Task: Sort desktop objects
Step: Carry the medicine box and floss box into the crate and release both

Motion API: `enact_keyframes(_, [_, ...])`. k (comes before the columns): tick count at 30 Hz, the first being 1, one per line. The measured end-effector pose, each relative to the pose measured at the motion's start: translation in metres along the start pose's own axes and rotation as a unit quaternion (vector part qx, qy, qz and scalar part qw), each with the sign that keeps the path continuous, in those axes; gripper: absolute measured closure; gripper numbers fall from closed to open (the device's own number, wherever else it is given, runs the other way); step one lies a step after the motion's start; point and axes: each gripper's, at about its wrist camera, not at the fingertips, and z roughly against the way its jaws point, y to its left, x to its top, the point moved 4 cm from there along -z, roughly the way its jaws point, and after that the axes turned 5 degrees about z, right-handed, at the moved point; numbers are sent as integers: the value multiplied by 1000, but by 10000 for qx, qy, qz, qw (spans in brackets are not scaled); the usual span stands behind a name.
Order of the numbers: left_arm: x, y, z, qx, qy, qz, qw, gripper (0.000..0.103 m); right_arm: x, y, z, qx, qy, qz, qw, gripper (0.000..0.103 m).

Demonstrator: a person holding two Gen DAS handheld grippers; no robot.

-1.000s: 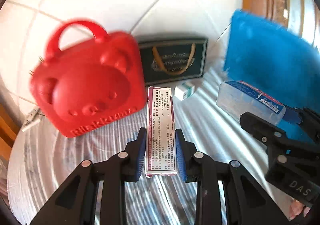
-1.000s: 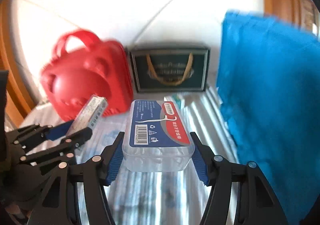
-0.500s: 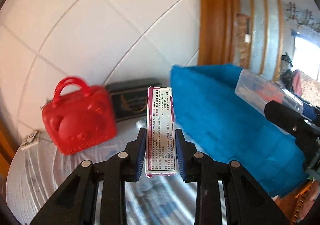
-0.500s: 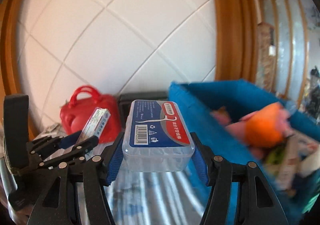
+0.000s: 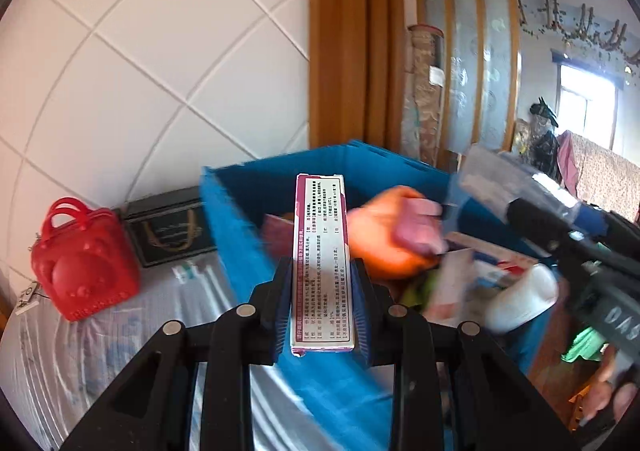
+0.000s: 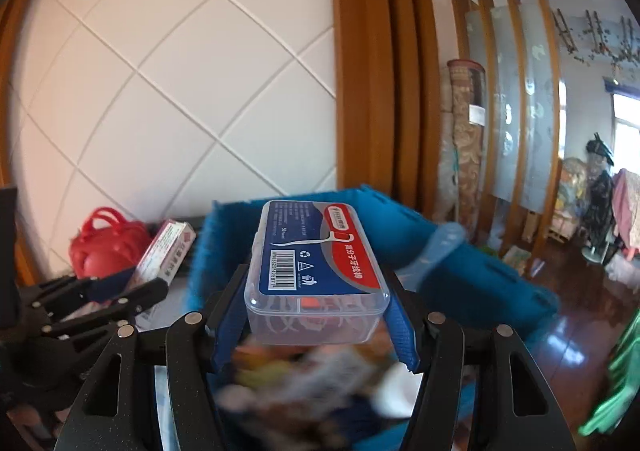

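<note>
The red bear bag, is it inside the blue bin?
No, the red bear bag sits on the table to the left of the blue bin.

Two fisheye views, each mounted on a gripper and looking forward and slightly down along its own fingers. Left wrist view sits close above the near wall of the blue bin (image 5: 240, 235), facing the tiled wall (image 5: 160, 71). Right wrist view hangs directly over the bin's blurred contents. Shared: the bin, the red bag (image 6: 106, 241), tiled wall, wooden door frame (image 6: 372, 71); each view catches the other gripper at its edge.
</note>
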Motion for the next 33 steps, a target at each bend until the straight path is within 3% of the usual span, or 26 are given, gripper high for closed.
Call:
enact_keyframes(7, [-2,-60,-21,182,264,-172,9993,76,-14,-62,-25,320,251,21,9992,41])
enact_keyframes(18, [-3,-74,-38,672,470,-120,9966,76,-14,-78,-55,548,373,155,9977,41])
enact_keyframes(22, [-2,-74,-39,731,464,-88,9962,75,-13,-80,-69,570,610,176,9963,41])
enact_keyframes(23, [-2,-74,-39,741,477,-58,9961,73,-14,-80,-71,567,637,172,9962,38])
enact_keyframes(25, [-2,-73,-40,792,505,-8,9956,47,-16,-81,-72,477,683,176,9964,26])
enact_keyframes(27, [-3,-70,-37,828,449,77,9955,32,-17,-84,-70,455,687,152,9965,20])
enact_keyframes(31, [-5,-71,-28,839,381,139,9956,26,-18,-87,-59,455,601,194,9970,2])
enact_keyframes(33, [-6,-72,-22,831,334,172,9958,23,-19,-90,-51,450,543,183,9973,0])
